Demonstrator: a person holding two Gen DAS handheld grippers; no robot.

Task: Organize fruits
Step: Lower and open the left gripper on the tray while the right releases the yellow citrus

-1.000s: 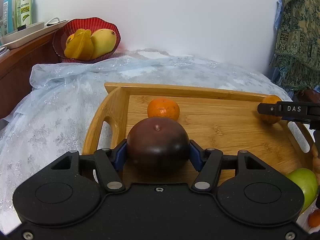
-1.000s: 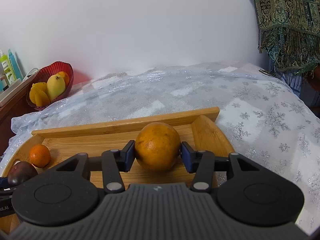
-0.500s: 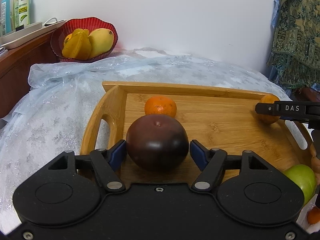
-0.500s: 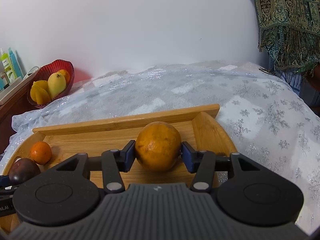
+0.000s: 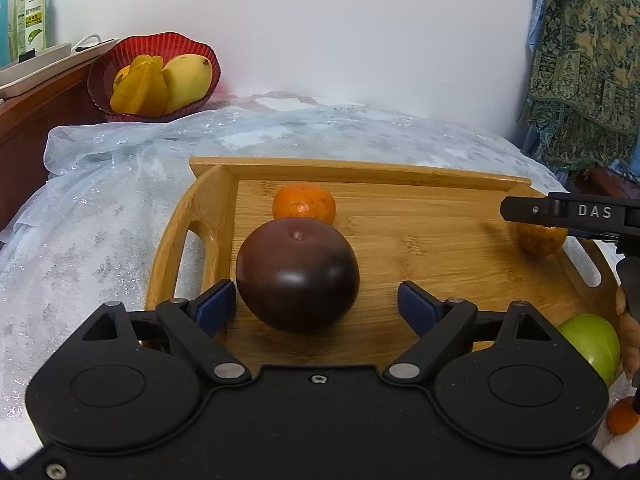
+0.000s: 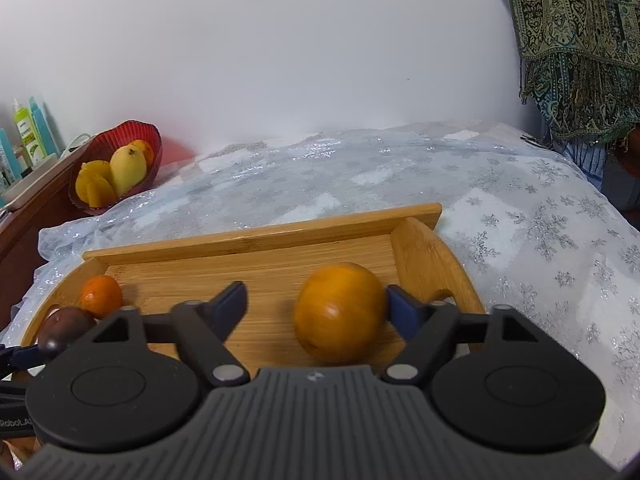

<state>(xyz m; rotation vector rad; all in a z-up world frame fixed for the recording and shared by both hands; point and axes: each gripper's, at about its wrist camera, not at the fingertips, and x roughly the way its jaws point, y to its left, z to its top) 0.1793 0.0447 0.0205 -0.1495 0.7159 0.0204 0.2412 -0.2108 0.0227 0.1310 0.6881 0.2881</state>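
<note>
Red bowl [image 5: 154, 76]: far left we see it on the wooden ledge, holding yellow fruit, well apart from the tray.
Wooden tray [image 5: 400, 178]: it rests on the snowflake cloth [image 6: 520, 220] that covers the surface.
Small orange [image 5: 303, 204]: we find it on the tray's left part, just behind the dark fruit.
Dark purple fruit [image 5: 297, 274]: it sits on the tray floor between the left pads.
Left hand-held gripper [image 5: 316, 308]: its jaws are opening; the right pad stands clear of the fruit, the left pad just beside it.
Large orange [image 6: 341, 312]: we see it on the tray near the right handle, a little blurred.
Right hand-held gripper [image 6: 316, 300]: its jaws are opening; the left pad is clear, while the right pad seems to touch the fruit, though we cannot be sure.
Green fruit [image 5: 592, 342]: off the tray, by its right end.
</note>
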